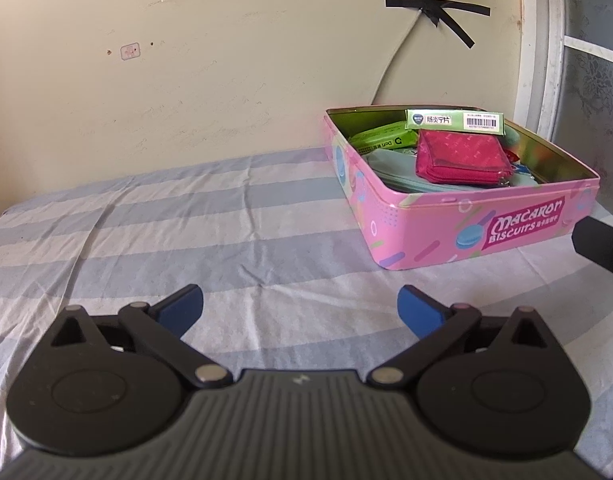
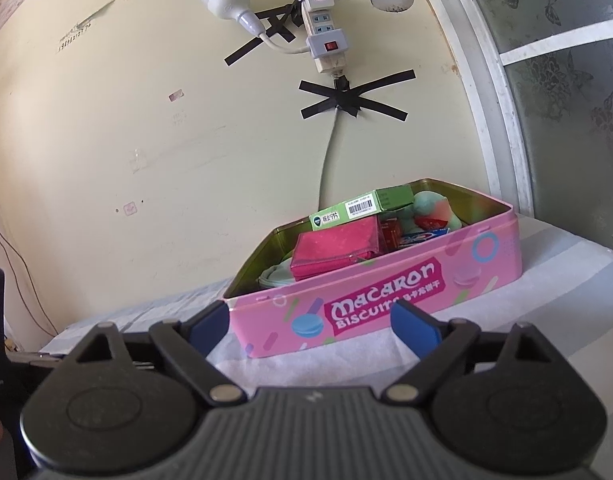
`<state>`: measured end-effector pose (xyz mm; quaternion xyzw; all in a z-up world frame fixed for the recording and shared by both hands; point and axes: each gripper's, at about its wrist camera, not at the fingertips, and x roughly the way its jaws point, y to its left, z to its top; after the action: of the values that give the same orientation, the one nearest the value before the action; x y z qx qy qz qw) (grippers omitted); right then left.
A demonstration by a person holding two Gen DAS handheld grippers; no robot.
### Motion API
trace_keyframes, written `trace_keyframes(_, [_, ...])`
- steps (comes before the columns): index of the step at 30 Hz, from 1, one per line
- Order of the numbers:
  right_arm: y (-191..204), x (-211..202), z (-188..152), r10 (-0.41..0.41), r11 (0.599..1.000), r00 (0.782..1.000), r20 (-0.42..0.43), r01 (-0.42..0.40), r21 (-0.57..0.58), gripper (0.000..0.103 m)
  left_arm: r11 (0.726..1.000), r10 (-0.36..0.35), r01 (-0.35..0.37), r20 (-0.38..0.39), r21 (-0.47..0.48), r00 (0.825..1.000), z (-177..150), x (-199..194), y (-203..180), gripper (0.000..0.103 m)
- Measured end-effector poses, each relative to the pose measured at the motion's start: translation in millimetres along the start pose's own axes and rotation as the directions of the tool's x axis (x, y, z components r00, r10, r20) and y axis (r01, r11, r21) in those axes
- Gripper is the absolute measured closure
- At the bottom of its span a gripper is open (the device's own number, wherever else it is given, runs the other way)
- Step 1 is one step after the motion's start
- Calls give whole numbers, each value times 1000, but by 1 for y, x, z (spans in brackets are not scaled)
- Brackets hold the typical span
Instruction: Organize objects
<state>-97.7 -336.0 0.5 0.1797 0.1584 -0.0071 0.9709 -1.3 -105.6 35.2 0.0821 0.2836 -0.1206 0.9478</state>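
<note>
On the striped bed, the pink tin [image 1: 458,216] already held the red pouch [image 1: 460,158] and green boxes [image 1: 454,120]; both hand-held grippers, left [image 1: 300,312] and right [image 2: 310,330], stood spread and empty; little seemed left.

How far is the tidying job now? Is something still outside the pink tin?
Mostly done, it seems. The pink tin already holds a red pouch, a green medicine box and other small items. Nothing is in hand: the left gripper and right gripper are both open and empty. No loose item shows on the striped sheet. No lid is visible.
</note>
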Motion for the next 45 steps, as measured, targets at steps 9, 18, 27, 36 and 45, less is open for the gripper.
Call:
trace_keyframes(9, [0, 0, 0, 0, 1000, 1000, 0, 0, 8, 11, 1000, 2, -2, 10, 13, 1000, 1, -3, -2, 0])
trace_keyframes(18, [0, 0, 0, 1, 1000, 1000, 0, -1, 8, 11, 1000, 1, -1, 6, 26, 1000, 1, -3, -5, 0])
trace_keyframes(27, [-1, 0, 0, 2, 1000, 1000, 0, -2, 8, 11, 999, 7, -8, 9, 45, 1000, 0, -5, -8, 0])
trace_keyframes(36, [-3, -1, 0, 2, 1000, 1000, -1, -2, 12, 10, 999, 7, -8, 11, 47, 1000, 0, -5, -8, 0])
trace_keyframes(45, [-3, -1, 0, 4, 1000, 1000, -2, -4, 11, 10, 999, 6, -7, 10, 45, 1000, -1, -5, -7, 0])
